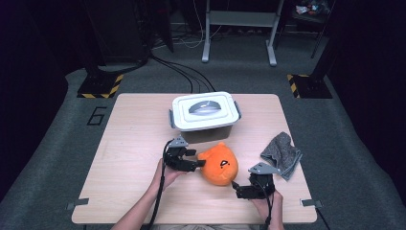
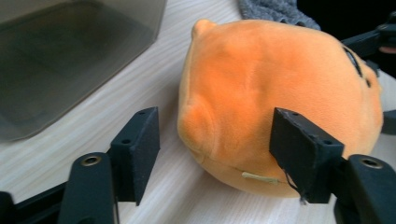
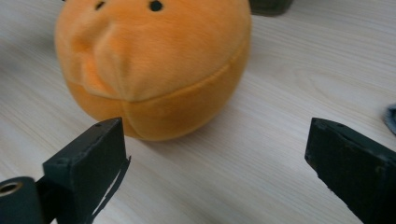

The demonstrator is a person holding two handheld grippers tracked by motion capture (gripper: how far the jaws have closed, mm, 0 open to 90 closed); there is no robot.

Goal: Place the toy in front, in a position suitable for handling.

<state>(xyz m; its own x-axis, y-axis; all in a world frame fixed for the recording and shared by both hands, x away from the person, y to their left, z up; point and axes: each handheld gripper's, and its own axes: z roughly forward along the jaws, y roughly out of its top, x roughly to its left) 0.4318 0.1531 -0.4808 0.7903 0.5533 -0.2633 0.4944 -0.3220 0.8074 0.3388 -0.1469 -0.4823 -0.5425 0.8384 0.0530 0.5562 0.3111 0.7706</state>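
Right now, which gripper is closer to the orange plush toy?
Left. The left gripper has its open jaws around the orange plush toy's edge; the right gripper, also open, sits just short of it.

Grey carpet floor (image 1: 48, 143) — dark room, metal stand legs (image 1: 239, 28) (cables trailing).
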